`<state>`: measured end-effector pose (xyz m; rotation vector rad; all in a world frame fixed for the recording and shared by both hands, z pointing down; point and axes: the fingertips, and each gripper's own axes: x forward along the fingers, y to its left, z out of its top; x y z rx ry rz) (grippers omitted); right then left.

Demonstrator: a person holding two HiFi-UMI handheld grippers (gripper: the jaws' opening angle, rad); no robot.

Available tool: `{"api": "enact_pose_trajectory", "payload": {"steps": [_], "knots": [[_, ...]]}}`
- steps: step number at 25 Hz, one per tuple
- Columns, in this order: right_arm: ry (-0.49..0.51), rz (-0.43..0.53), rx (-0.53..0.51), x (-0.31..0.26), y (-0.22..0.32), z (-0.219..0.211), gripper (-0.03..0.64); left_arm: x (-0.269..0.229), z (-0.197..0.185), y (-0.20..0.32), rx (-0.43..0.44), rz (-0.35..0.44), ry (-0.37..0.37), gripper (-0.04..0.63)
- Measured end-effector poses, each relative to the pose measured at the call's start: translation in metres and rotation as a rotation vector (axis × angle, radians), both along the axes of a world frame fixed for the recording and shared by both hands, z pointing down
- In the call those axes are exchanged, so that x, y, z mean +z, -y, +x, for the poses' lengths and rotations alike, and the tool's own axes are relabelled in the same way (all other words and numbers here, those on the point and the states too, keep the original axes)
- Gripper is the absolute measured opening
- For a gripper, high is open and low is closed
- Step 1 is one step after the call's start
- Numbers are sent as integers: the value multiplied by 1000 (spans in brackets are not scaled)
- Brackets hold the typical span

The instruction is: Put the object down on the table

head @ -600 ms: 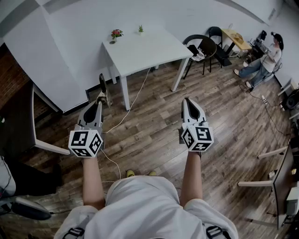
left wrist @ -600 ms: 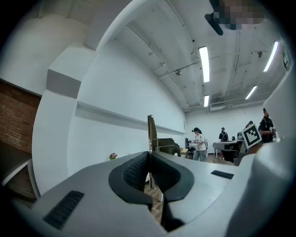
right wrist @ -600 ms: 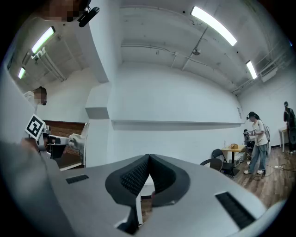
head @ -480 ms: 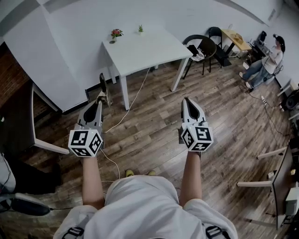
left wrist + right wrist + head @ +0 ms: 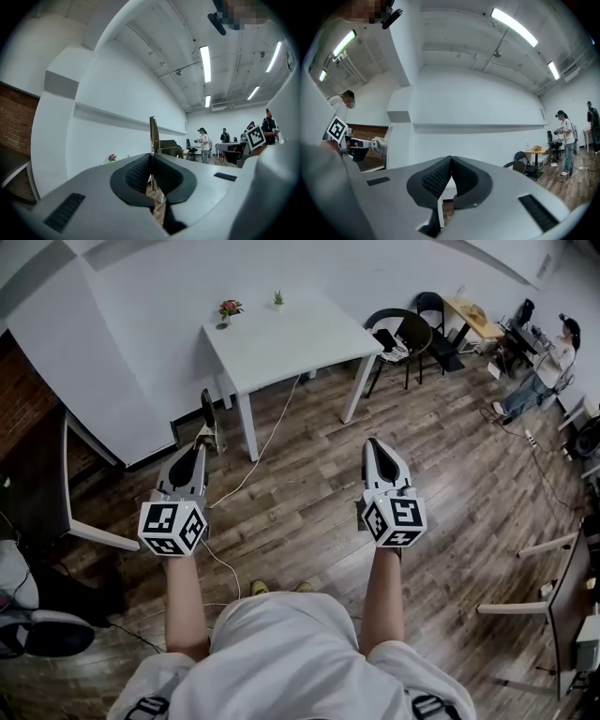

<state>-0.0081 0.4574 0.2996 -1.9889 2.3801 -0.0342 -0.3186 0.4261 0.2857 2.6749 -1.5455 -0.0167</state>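
My left gripper [image 5: 198,446] is shut on a thin flat object [image 5: 205,411], dark at the top and tan near the jaws. In the left gripper view the object [image 5: 153,135] stands upright as a narrow strip above the closed pads of the left gripper [image 5: 151,158]. My right gripper [image 5: 375,442] is held level beside it, shut with nothing between its pads [image 5: 440,176]. Both hover over the wooden floor, short of the white table [image 5: 300,343]. Two small potted plants [image 5: 230,308] stand on the table's far edge.
Black chairs [image 5: 405,334] stand right of the white table, with a wooden side table [image 5: 473,319] behind. A person [image 5: 548,367] sits at the far right. A cable [image 5: 262,456] runs across the floor. A dark desk [image 5: 37,474] and a chair base [image 5: 47,634] lie left.
Both grippers hold their place with the object still in the left one. The seated person at the far right has shifted a little to the right.
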Motion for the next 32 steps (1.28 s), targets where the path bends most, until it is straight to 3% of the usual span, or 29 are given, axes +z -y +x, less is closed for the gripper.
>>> {"api": "enact_pose_trajectory", "payload": {"steps": [19,26,32], "knots": [[37,-42,-23,37,-6,68,8,17,81,-6,9,-14,60,20],[50,-59,-26,45,28,67,9,27,84,31,21,-36,56,20],[27,-83,-9,64,92,60,9,48,77,104,39,-57,48,20]]}}
